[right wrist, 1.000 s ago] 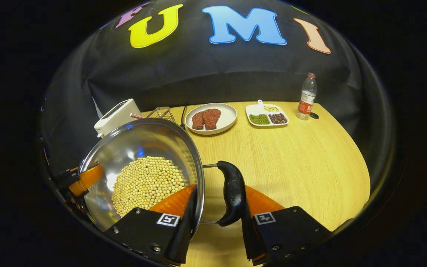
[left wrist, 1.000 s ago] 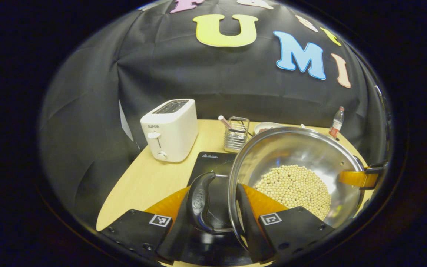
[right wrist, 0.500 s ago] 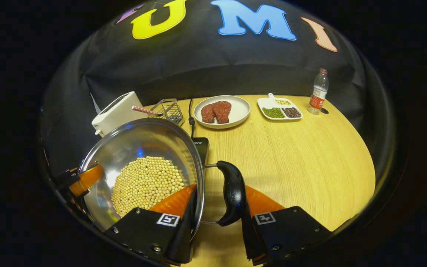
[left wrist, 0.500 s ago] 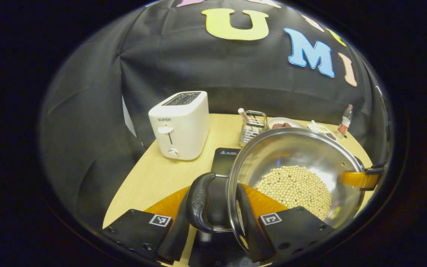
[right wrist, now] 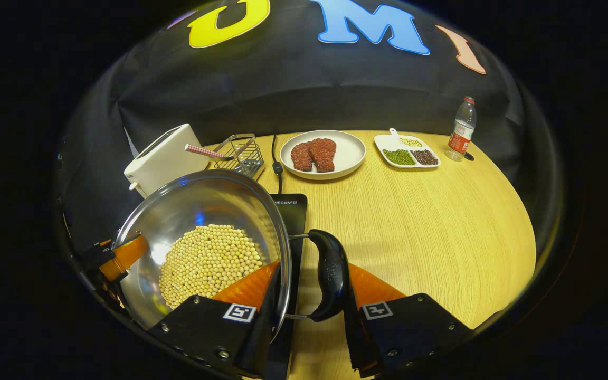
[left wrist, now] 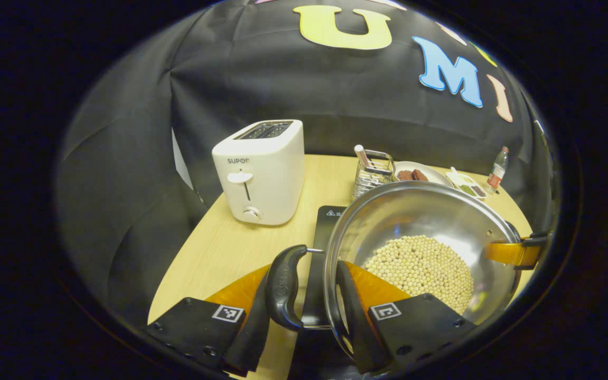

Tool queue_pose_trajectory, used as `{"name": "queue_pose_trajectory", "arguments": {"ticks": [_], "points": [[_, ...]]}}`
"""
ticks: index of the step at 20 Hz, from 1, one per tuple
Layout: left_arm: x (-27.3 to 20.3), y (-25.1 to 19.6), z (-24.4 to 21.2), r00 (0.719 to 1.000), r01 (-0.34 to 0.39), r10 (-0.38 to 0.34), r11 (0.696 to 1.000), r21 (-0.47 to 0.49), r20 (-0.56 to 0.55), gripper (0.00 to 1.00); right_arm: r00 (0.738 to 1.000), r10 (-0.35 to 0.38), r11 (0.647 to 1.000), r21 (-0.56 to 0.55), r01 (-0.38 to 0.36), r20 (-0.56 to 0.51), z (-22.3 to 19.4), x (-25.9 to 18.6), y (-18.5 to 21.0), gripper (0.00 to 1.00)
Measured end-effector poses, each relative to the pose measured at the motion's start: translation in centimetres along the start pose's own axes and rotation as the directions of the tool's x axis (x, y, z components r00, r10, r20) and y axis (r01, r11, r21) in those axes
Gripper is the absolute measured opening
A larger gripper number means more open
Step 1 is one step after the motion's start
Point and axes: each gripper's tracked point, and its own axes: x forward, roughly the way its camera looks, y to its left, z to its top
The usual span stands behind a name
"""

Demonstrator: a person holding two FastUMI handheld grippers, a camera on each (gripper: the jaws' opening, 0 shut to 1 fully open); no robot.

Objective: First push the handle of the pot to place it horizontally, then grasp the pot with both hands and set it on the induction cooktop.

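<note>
- Wooden table (right wrist: 430, 221) under both grippers, with the black cooktop (left wrist: 330, 221) lying beneath the pot (left wrist: 430, 221) and running out ahead of the left fingers
- Left gripper (left wrist: 304, 316) clamps one side handle (left wrist: 283, 287): one finger sits outside the black grip, the other inside the rim, on the wall
- Right gripper (right wrist: 309, 311) grips the opposite handle (right wrist: 330, 279) the same way, with one finger inside the pot and one outside the grip
- Both handles lie flat, so the push step looks done; the pot is carried between the two grippers, above or just at the cooktop. Whether its base touches yet, I cannot tell
- Pot holds a heap of pale beans (right wrist: 209, 261), piled toward the right gripper's inner finger
- Risk: if one gripper drops faster than the other, the pot tilts and the beans slide and spill over the rim
- Risk: the handles are on wire stems, so a loose pinch could let the pot swing down
- Risk: the toaster (left wrist: 262, 171) and wire rack (left wrist: 370, 174) stand beyond the left fingers, near the cooktop's far end; setting down too far forward could knock them
- Plate (right wrist: 351, 153) of meat, the divided dish (right wrist: 407, 153) and the bottle (right wrist: 462, 129) sit well beyond the right fingers, out of harm
</note>
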Motion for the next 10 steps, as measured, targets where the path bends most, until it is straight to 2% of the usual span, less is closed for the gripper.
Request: {"name": "queue_pose_trajectory", "arguments": {"ticks": [1,5,6,7,8,9,10], "points": [[0.1,0.1,0.1,1.0,0.001,-0.001,1.0,-0.002,0.002,0.69,1.0,0.001,1.0,0.004,-0.001,0.003,0.1,0.1,0.1,0.58],[0.1,0.4,0.5,1.0,-0.006,0.006,1.0,-0.005,0.018,0.75,1.0,0.003,1.0,0.006,-0.003,0.019,0.3,0.3,0.2,0.6],[-0.1,0.3,0.5,1.0,-0.011,0.011,1.0,-0.003,0.022,0.76,0.999,-0.002,1.0,-0.008,0.003,0.041,0.7,0.1,0.1,0.55],[-0.2,0.5,0.5,0.999,-0.026,0.026,1.0,0.003,0.035,0.78,0.998,-0.004,1.0,-0.021,0.006,0.066,1.1,-0.2,-0.1,0.65],[-0.5,0.8,1.0,0.997,-0.045,0.044,0.999,0.01,0.057,0.79,0.997,-0.003,1.0,-0.028,0.005,0.081,1.3,-0.5,0.0,0.67],[-0.6,1.1,1.6,0.995,-0.066,0.064,0.998,0.015,0.082,0.9,0.996,-0.006,0.999,-0.034,0.008,0.085,1.3,-0.9,-0.2,0.85],[-1.2,1.3,2.1,0.991,-0.083,0.081,0.996,0.015,0.106,1.0,0.996,-0.015,0.999,-0.034,0.018,0.093,1.3,-1.1,-0.8,0.89]]}}
